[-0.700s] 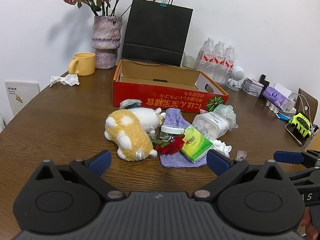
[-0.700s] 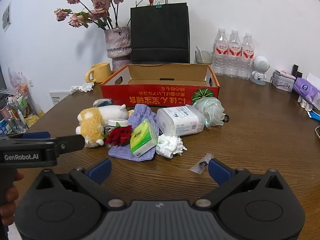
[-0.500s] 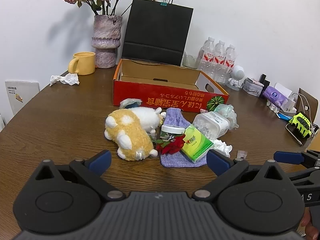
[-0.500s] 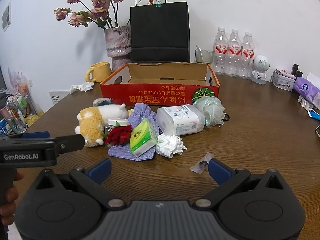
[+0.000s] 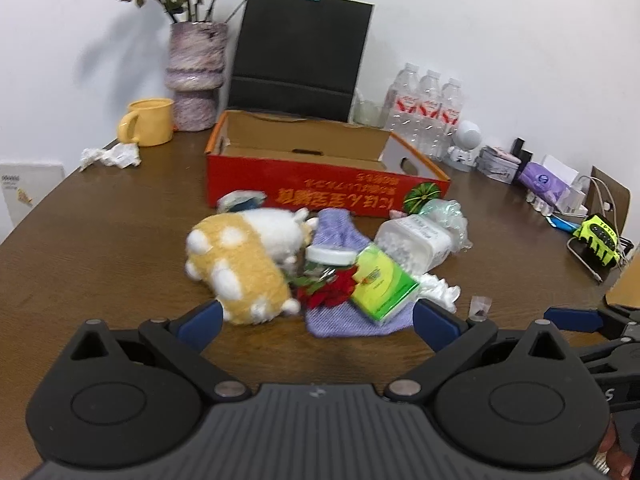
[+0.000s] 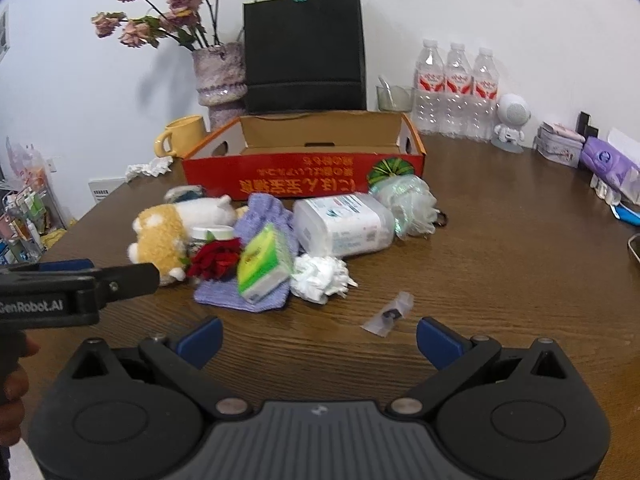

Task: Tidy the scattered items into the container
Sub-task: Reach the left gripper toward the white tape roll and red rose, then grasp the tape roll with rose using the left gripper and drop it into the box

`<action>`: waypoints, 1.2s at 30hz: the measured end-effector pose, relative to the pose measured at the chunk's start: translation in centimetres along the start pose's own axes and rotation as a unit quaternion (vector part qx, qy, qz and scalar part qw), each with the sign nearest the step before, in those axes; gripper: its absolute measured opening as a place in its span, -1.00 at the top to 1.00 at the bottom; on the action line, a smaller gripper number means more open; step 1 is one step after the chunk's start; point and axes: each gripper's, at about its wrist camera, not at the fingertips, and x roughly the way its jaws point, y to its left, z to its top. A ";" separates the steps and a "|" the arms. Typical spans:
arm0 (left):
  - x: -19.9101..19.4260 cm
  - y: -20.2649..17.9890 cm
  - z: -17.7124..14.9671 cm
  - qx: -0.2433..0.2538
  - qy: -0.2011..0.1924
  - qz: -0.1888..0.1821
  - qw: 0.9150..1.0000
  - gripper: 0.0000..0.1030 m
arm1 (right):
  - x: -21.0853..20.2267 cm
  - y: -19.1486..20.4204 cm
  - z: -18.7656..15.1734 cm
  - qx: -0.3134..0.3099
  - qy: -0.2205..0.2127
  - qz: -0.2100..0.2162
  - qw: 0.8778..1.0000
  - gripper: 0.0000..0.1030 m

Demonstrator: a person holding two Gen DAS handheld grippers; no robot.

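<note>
Opening step of the tidying task, judged from the layout: nothing lies in the red cardboard box [image 5: 320, 190], and every scattered item sits in a heap on the desk [image 6: 500, 248] in front of it. Left tongs [image 5: 316, 320] and right tongs [image 6: 318, 338] both stand spread to their full width, each holding nothing, tilted down toward the heap. Directly ahead of the left tongs, just beyond its left finger, lies the plush toy [image 5: 244, 264]; the red flower [image 5: 330, 290] and green tissue pack [image 5: 384, 282] rest on a purple cloth [image 5: 352, 322] just beyond the gap. Ahead of the right tongs lies a small clear packet [image 6: 390, 314], with crumpled white paper [image 6: 320, 278] and a clear plastic tub [image 6: 344, 226] farther on. The next move probably calls for advancing one pair of tongs around a single item, closing, then lifting it over the box's near wall.
</note>
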 end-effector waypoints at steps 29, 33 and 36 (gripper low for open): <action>6.7 0.8 1.5 -0.050 -0.014 -0.036 0.998 0.18 | 5.5 -5.4 0.3 0.032 -0.032 -0.002 0.999 0.80; 5.0 0.6 3.4 -0.040 -0.047 -0.057 0.997 0.18 | 4.2 -5.4 2.3 0.028 -0.069 0.010 0.997 0.80; 4.8 0.5 6.1 -0.038 -0.079 -0.073 0.993 0.18 | 4.1 -5.1 5.3 0.015 -0.101 0.021 0.995 0.80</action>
